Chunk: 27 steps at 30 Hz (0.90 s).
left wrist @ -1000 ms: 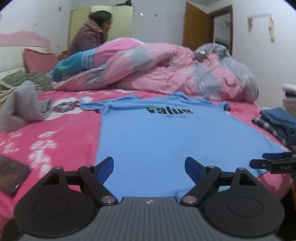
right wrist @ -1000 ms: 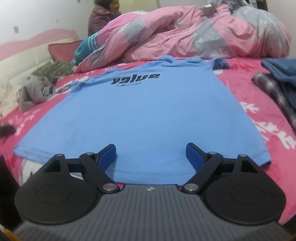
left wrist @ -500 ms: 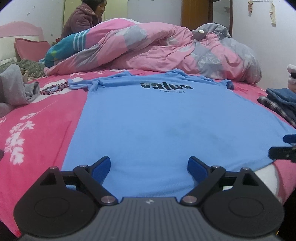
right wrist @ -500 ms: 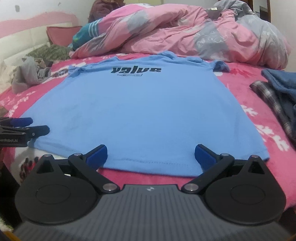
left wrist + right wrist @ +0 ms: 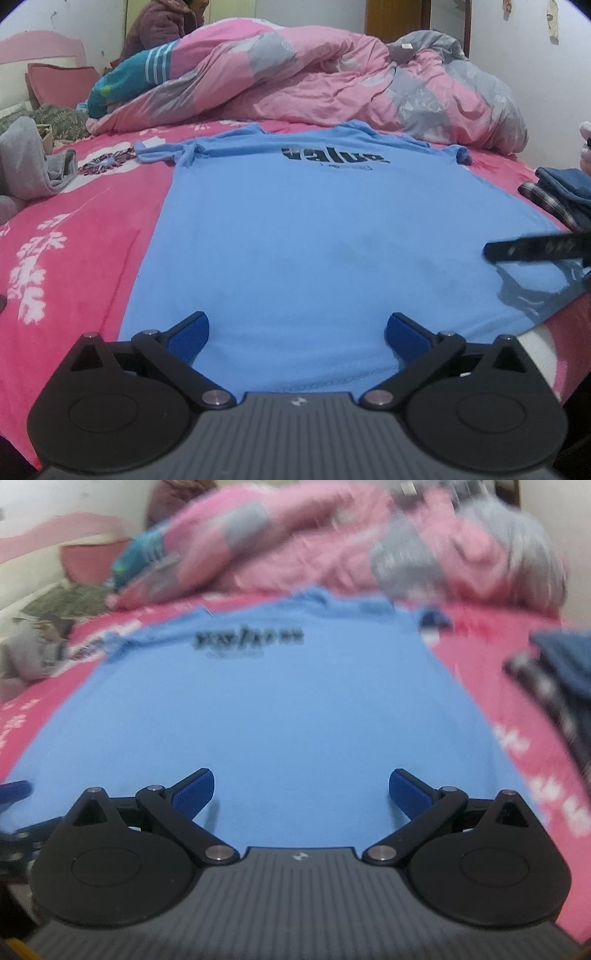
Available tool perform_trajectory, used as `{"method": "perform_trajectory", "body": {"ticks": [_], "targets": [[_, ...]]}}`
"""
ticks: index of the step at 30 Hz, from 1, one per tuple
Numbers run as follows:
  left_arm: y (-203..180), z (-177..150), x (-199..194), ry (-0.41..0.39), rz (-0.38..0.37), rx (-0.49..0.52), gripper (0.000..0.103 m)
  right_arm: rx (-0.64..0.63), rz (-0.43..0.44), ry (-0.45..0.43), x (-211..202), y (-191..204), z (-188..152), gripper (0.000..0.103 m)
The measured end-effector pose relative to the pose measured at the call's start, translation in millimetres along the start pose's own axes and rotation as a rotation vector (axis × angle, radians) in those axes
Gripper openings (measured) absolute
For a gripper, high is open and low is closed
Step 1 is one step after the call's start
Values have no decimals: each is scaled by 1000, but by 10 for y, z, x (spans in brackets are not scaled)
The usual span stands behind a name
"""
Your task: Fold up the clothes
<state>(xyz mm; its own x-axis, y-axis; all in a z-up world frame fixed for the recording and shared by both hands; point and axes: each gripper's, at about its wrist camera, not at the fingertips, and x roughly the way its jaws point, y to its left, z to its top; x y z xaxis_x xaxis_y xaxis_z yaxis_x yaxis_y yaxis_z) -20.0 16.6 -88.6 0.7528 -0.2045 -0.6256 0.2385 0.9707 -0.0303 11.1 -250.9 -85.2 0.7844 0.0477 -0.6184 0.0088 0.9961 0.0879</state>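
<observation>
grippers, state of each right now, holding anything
left gripper: jaws opening, nothing held, blue t-shirt lying beneath.
right gripper: open, nothing held.

The left gripper (image 5: 297, 334) tilts down, and its blue-tipped black jaws are opening with nothing pinched between them. The right gripper (image 5: 301, 792) tilts down too, jaws wide apart and empty.

My way stays open across the flat blue shirt (image 5: 314, 229); the quilt heap (image 5: 295, 81) blocks the frame's top, folded clothes (image 5: 561, 192) the right.
</observation>
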Motion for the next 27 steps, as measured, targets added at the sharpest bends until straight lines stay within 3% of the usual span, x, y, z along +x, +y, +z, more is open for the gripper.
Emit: {"method": "perform_trajectory", "body": {"ticks": [4,13,27], "targets": [[-16,43,0,31,14,-10,103,-83,-62,-5,50,153,-80,102],[-57,195,53,140,51,-37,103,-44,-55,26,53,106,-29,102],[-59,277,103,215,48,-37,103,-3,-54,34,49,86,-17,102]]}}
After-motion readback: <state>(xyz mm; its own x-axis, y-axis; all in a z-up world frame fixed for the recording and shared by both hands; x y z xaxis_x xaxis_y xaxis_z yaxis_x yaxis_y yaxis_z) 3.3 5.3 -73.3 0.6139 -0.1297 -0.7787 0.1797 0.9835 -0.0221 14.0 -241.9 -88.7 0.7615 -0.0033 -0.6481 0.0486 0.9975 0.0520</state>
